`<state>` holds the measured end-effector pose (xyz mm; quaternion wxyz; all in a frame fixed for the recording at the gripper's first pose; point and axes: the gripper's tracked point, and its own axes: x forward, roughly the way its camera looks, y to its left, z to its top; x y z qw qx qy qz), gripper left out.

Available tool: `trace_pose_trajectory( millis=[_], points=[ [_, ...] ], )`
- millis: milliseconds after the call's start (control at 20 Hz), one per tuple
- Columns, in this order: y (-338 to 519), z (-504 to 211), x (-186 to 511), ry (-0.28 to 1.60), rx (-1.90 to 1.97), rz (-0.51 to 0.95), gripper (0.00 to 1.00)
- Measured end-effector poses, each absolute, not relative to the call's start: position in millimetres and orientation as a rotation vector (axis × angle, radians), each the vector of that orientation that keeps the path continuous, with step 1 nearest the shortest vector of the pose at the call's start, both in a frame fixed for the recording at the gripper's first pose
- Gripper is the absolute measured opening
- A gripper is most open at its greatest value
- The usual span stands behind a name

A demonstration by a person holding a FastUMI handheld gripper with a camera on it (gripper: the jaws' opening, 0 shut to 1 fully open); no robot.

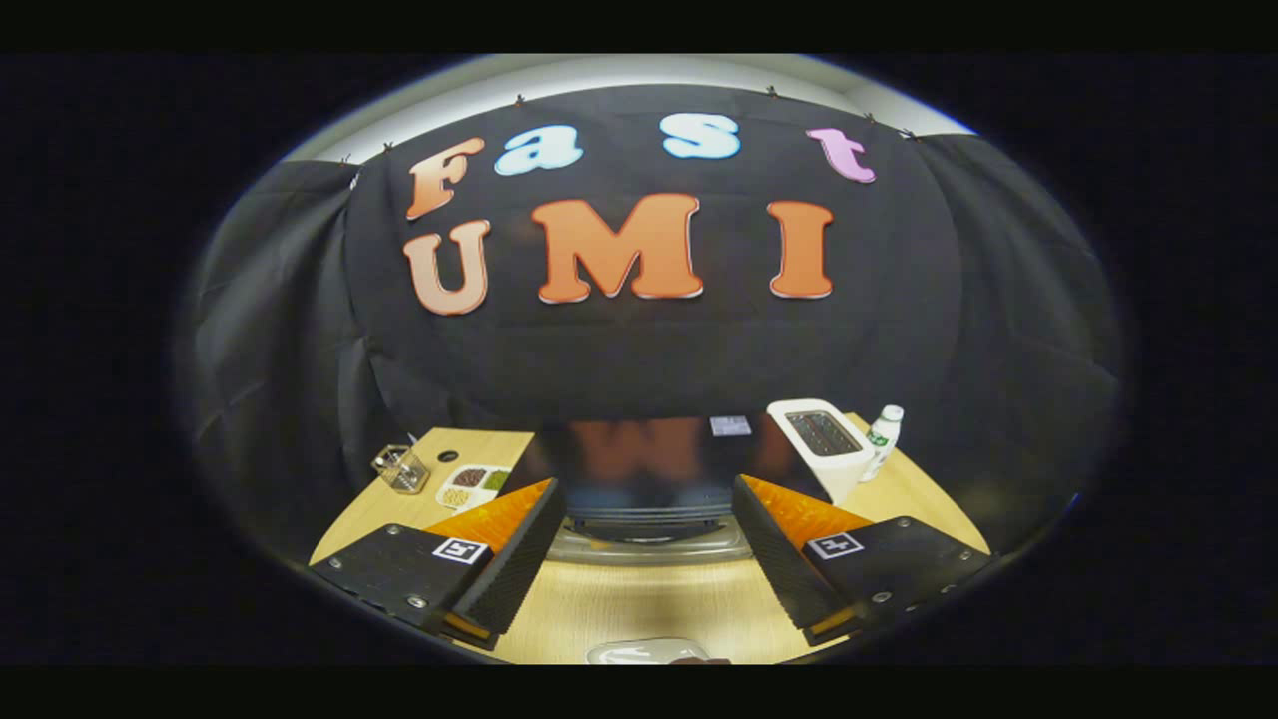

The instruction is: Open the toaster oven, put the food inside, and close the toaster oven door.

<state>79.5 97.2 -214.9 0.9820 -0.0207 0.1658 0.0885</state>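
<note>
Tool (pixel 647 559) fingers spread wide, holding nothing, toaster oven (pixel 649 479) ahead, sectioned dish (pixel 472 484) of food left.

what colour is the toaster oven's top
Glossy black, seen in the gripper view: the toaster oven sits just beyond the open gripper.

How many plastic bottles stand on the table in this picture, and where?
1. The bottle stands beyond the open gripper, just right of the white appliance, near the table's far right edge. Others may hide behind the toaster oven.
</note>
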Motion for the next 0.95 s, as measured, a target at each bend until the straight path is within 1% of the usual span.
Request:
trace_pose_trajectory(
  millis=[200,300,450,700,950],
  points=[
    [81.5,-149.1,71.9,0.285,-0.018,0.142,1.00],
    [81.8,-116.9,67.5,0.228,0.000,0.136,1.00],
    [83.4,-83.6,58.4,0.172,0.005,0.137,1.00],
    [81.6,-48.8,37.4,0.113,-0.018,0.124,1.00],
    [83.7,-37.9,21.5,0.101,-0.016,0.129,1.00]
  ],
)
